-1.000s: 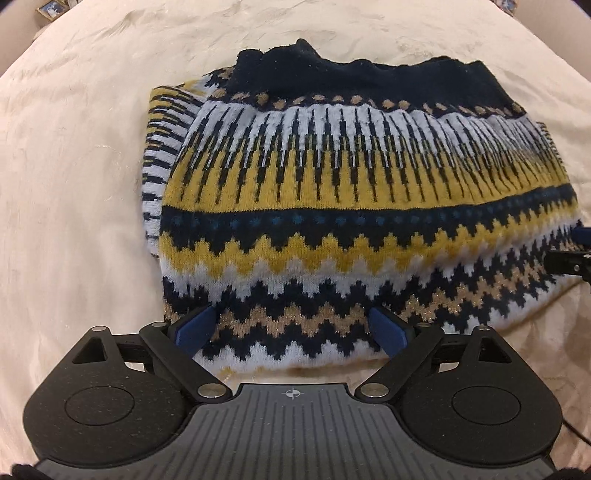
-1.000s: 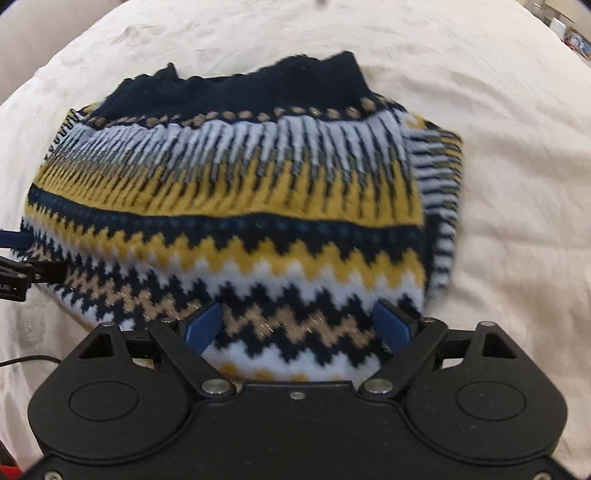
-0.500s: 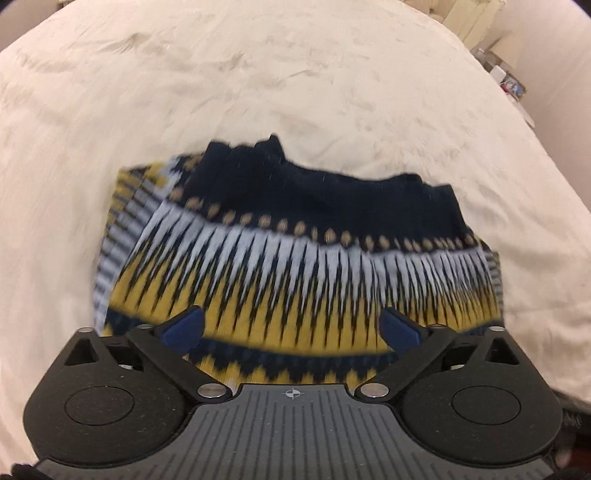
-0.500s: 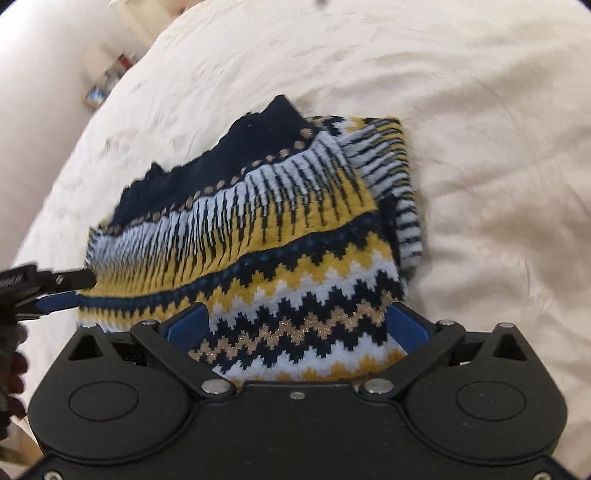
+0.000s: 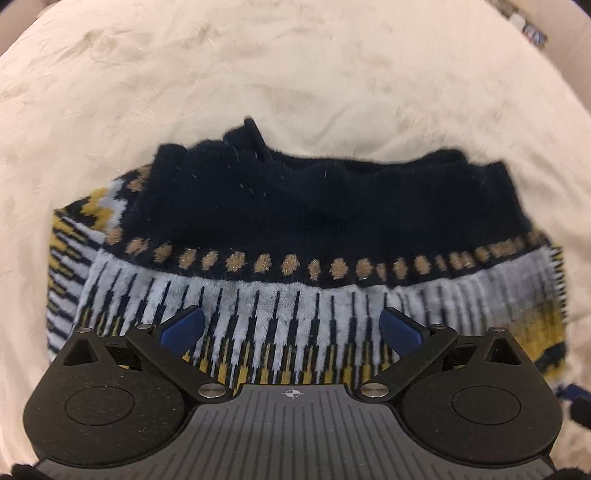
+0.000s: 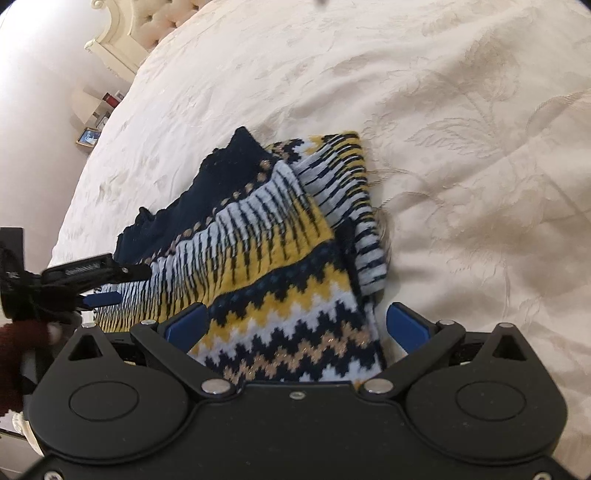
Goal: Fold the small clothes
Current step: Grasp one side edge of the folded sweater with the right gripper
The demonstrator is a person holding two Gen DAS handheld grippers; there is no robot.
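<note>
A folded knit sweater with navy, white, yellow and tan zigzag bands lies on a cream bedspread. My left gripper is open, low over the sweater's white-and-navy striped band, its blue pads either side of the knit. My right gripper is open over the sweater's zigzag end, near its right edge. The left gripper also shows in the right wrist view, at the sweater's left side. Neither gripper holds cloth.
The bedspread spreads all around the sweater. A cream headboard and a shelf with small items stand beyond the bed's far left edge. More small items sit past the bed's far right corner.
Both grippers have moved forward over the sweater: the left one from the zigzag hem to the striped band, the right one swinging toward the sweater's right edge. Both stayed open.
</note>
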